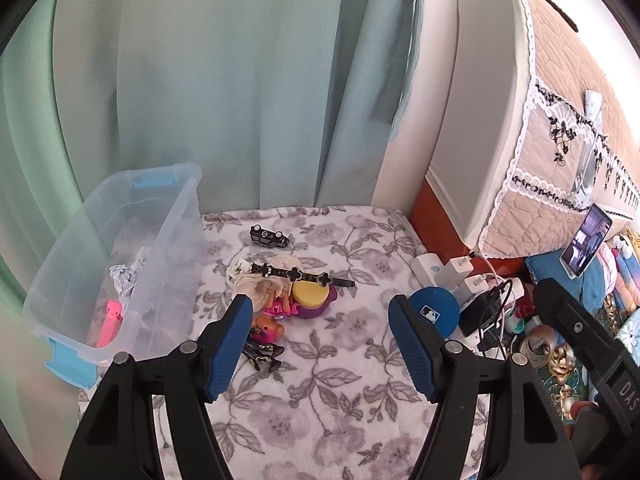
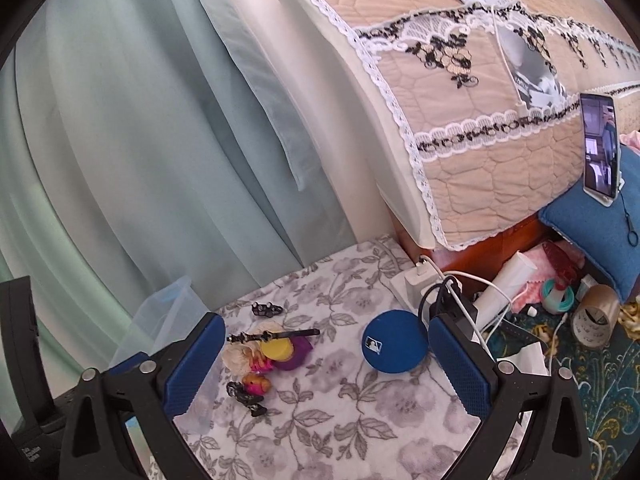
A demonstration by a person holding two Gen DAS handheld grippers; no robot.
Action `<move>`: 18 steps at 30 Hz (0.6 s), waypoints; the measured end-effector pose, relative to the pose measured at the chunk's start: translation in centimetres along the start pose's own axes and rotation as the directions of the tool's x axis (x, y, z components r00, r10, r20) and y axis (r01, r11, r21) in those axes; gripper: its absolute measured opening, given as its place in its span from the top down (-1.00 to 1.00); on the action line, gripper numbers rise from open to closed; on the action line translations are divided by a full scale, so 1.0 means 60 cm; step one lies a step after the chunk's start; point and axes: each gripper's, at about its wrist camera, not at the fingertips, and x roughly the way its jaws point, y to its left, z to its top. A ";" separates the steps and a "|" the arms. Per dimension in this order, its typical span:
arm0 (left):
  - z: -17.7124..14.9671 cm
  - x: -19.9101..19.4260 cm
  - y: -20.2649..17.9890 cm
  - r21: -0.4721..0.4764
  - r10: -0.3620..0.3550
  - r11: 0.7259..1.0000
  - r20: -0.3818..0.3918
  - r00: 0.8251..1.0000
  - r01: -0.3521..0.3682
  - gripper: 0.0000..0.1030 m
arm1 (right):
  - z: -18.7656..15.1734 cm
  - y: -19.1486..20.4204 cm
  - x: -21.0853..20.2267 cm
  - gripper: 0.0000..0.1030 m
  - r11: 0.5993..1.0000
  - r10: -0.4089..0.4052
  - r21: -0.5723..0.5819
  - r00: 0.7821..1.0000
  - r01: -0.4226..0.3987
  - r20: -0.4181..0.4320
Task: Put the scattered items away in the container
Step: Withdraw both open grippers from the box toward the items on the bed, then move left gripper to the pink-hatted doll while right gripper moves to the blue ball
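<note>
Left tongs (image 1: 320,312), right tongs (image 2: 326,354) agape, empty, above flowered blanket (image 1: 340,380).

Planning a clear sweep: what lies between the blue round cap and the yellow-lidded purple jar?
Nothing: only bare floral blanket separates blue cap and jar, shown in both wrist views.

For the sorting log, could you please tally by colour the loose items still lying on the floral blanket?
Black: 3, toy car, strap, hair clip
Blue: 1, round disc
Yellow and purple: 1, jar
Pink: 2, doll, small figure
Total: 7
</note>
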 end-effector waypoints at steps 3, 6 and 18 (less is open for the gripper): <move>-0.001 0.009 0.014 -0.021 0.023 1.000 -0.005 1.000 -0.023 -0.39 | -0.012 -0.008 0.017 -1.00 1.000 -0.022 -0.005 1.000 0.022 -0.019; -0.005 0.022 0.031 -0.043 0.044 0.998 -0.018 0.999 -0.045 -0.39 | -0.025 -0.021 0.035 -1.00 0.998 -0.055 0.007 0.997 0.055 -0.046; -0.038 0.095 0.066 -0.089 0.050 0.994 -0.107 0.993 -0.060 -0.39 | -0.068 -0.053 0.105 -1.00 0.993 -0.080 0.074 0.988 0.091 -0.134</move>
